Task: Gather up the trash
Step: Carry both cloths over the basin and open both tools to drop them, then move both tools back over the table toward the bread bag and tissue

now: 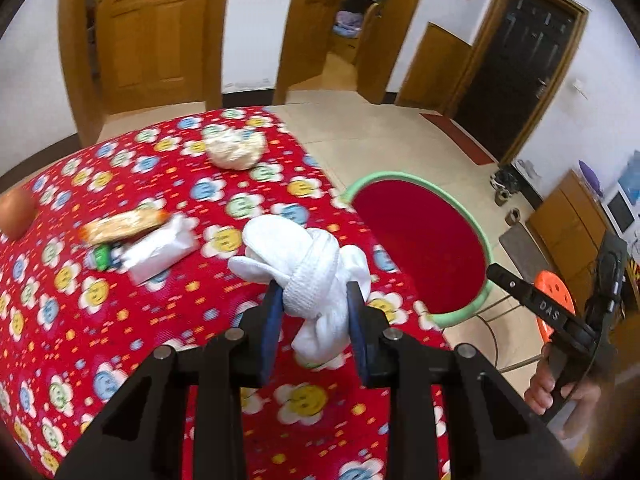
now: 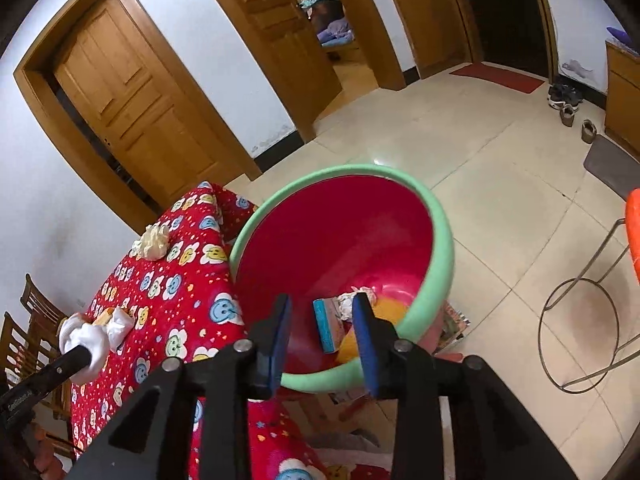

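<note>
My left gripper [image 1: 314,300] is shut on a white rolled sock bundle [image 1: 308,264] and holds it above the red flowered tablecloth [image 1: 120,320]. It also shows in the right wrist view [image 2: 86,344]. My right gripper [image 2: 322,320] is open and empty, above the red bin with a green rim [image 2: 440,240], which stands beside the table. Inside the bin lie a blue-edged box [image 2: 326,326], a crumpled paper [image 2: 352,298] and something orange [image 2: 390,312]. On the table lie a snack packet [image 1: 124,222], a white tissue pack [image 1: 160,250] and a crumpled paper ball [image 1: 234,146].
An orange round thing [image 1: 16,212] sits at the table's left edge. A small green item [image 1: 100,258] lies by the tissue pack. An orange stool with a wire frame [image 2: 580,312] stands on the tiled floor right of the bin. Wooden chairs [image 2: 32,320] stand behind the table.
</note>
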{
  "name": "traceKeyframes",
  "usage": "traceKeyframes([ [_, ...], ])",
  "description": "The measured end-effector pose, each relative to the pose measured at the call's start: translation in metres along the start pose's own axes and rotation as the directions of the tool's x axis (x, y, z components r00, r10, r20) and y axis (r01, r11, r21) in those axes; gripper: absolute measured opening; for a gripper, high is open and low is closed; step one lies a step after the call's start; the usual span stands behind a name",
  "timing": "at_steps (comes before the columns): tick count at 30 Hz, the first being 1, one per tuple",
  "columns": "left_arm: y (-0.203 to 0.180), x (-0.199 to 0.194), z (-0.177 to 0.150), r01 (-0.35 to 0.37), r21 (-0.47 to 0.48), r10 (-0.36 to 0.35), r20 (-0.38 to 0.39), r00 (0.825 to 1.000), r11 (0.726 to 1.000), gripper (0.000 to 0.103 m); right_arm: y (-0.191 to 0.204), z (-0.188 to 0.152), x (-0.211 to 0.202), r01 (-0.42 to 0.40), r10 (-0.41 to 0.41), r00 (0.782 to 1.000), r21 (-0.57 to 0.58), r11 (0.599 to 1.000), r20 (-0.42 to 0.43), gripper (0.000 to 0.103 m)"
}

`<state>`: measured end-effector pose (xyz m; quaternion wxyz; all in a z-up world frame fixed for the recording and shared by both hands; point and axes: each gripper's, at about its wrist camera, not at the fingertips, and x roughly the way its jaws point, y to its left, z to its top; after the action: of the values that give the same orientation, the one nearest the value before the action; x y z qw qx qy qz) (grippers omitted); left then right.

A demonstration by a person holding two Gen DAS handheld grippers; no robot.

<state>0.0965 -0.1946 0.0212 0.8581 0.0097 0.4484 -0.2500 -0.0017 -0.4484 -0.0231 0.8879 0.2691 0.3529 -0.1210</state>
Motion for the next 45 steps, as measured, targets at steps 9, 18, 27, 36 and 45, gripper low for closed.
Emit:
traceKeyframes([
  [9, -0.060, 0.042, 0.009, 0.072, 0.106, -0.063, -0.085, 0.994, 0.992, 0.031, -0.021, -0.002, -0.020, 0.019, -0.021, 0.999, 0.030, 0.999, 0.044, 0.042],
  [18, -0.104, 0.079, 0.017, 0.073, 0.209, -0.056, -0.084, 0.995, 0.975, 0.031, -0.040, -0.003, -0.022, 0.045, -0.048, 0.997, 0.055, 0.997, 0.055, 0.044],
  [27, -0.106, 0.084, 0.020, 0.019, 0.205, -0.008, -0.056, 0.998, 0.979, 0.062, -0.045, -0.002, -0.013, 0.046, -0.049, 0.998, 0.083, 0.996, 0.038, 0.046],
  [36, -0.072, 0.061, 0.015, -0.026, 0.145, 0.032, -0.039, 0.999, 0.989, 0.062, -0.028, -0.006, -0.017, 0.007, -0.009, 0.999, 0.054, 0.999, 0.042, 0.049],
  [45, -0.007, 0.026, 0.018, -0.121, 0.038, 0.121, 0.012, 0.993, 0.992, 0.062, 0.008, -0.011, -0.019, -0.052, 0.052, 0.998, -0.001, 0.999, 0.029, 0.053],
])
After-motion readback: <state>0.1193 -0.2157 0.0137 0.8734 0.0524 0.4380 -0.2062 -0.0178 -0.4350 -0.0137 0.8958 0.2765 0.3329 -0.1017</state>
